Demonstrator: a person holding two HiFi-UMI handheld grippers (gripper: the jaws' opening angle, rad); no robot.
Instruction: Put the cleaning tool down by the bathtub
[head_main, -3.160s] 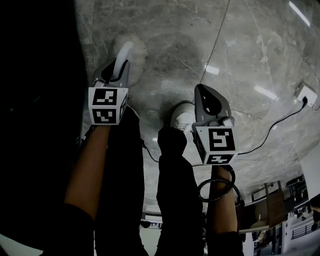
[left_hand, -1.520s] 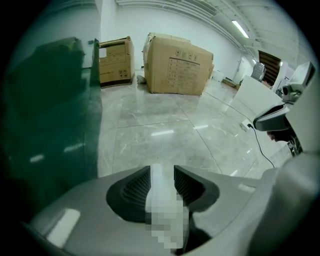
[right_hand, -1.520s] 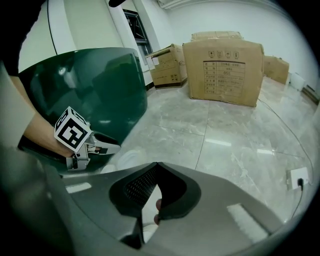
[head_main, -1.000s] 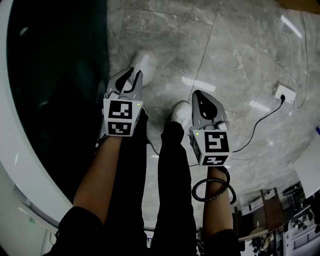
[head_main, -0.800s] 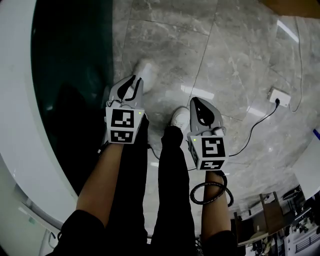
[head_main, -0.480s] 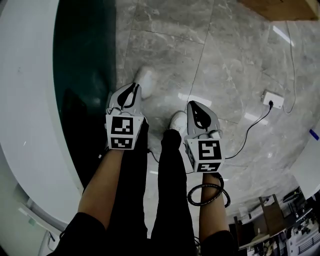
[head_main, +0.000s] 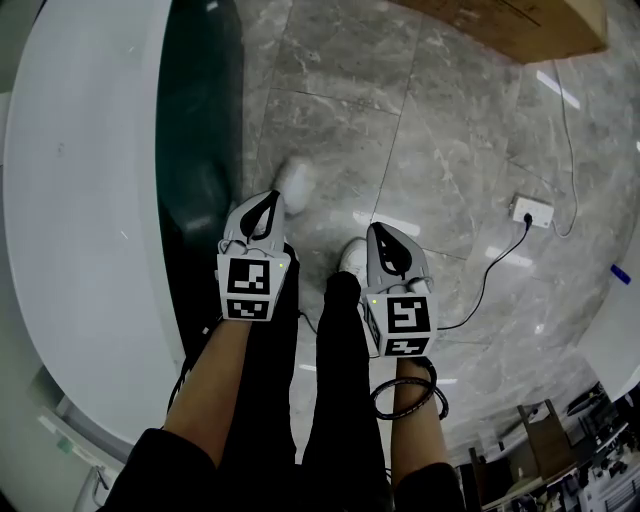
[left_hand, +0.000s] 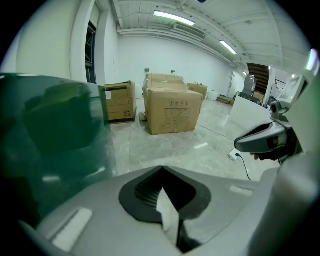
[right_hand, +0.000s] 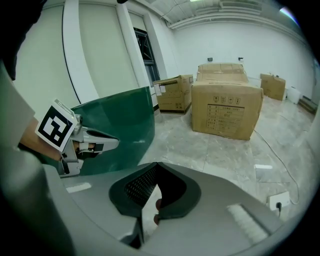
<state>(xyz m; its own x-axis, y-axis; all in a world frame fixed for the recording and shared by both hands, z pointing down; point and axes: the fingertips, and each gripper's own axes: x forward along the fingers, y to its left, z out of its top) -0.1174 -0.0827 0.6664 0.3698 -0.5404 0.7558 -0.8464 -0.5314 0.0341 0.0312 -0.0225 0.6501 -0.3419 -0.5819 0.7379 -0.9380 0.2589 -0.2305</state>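
The bathtub (head_main: 80, 200) fills the left of the frame: a broad white rim over a glossy dark green side. At mid-frame, the left gripper (head_main: 268, 200) and right gripper (head_main: 382, 238) are held side by side on outstretched forearms above the grey floor (head_main: 450, 140). Each has its fingers clenched tip to tip, empty.

Glossy grey marble floor tiles (head_main: 450, 170) lie under a person's black trousers (head_main: 340, 400) and white shoes (head_main: 352, 256). A white power socket (head_main: 531, 211) sits on the floor to the right, with a dark cable (head_main: 487, 285) plugged into it. Several cardboard boxes (left_hand: 172, 110) stand farther off, beneath ceiling strip lights (left_hand: 174, 18) in a white-walled room.
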